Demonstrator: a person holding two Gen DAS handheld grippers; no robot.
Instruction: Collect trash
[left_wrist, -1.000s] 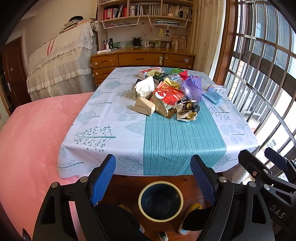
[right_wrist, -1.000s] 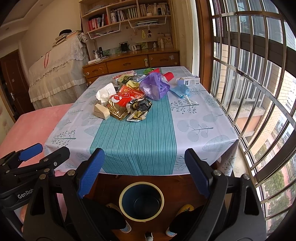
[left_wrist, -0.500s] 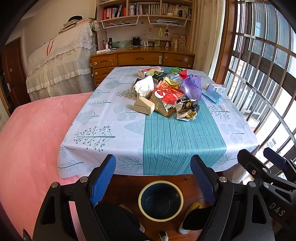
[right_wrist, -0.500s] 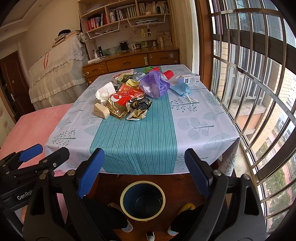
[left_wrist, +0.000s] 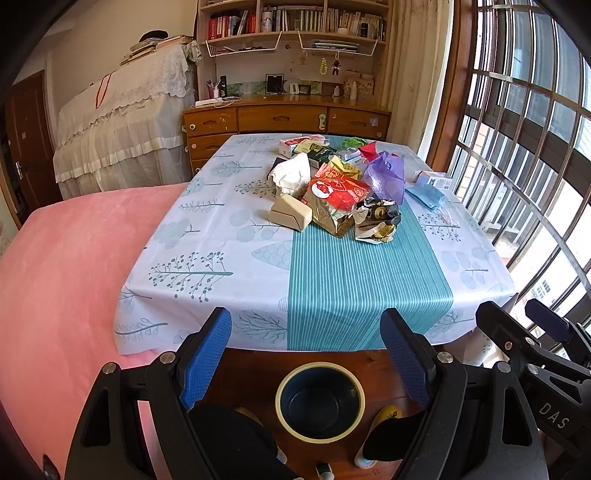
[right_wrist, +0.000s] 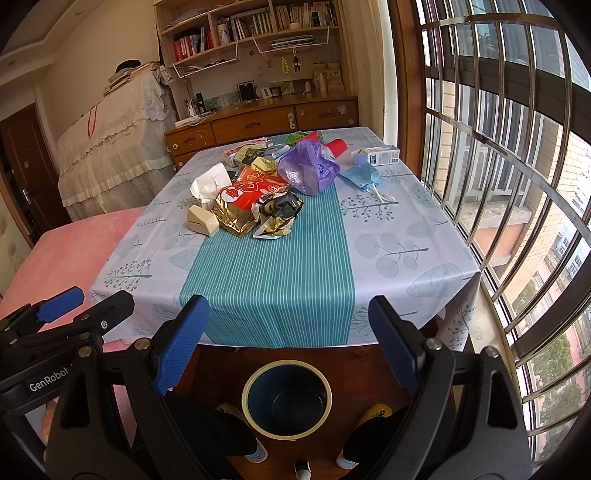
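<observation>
A heap of trash lies at the far middle of the table (left_wrist: 221, 266): a red and gold snack bag (left_wrist: 338, 201) (right_wrist: 245, 201), a crumpled foil wrapper (left_wrist: 376, 219) (right_wrist: 277, 214), a purple plastic bag (left_wrist: 384, 177) (right_wrist: 308, 170), a white tissue (left_wrist: 291, 177) (right_wrist: 208, 184), a beige box (left_wrist: 290, 216) (right_wrist: 201, 221) and a blue face mask (left_wrist: 426, 195) (right_wrist: 364, 175). On the floor below the table's near edge stands a dark bin with a yellow rim (left_wrist: 319, 400) (right_wrist: 286, 397). My left gripper (left_wrist: 308, 354) and right gripper (right_wrist: 288, 339) hover open above the bin, both empty.
A pink bed (left_wrist: 62, 266) runs along the table's left side. A barred window (right_wrist: 498, 147) lines the right. A wooden dresser (left_wrist: 284, 122) with bookshelves stands behind the table. A person's feet in yellow slippers (right_wrist: 373, 411) flank the bin.
</observation>
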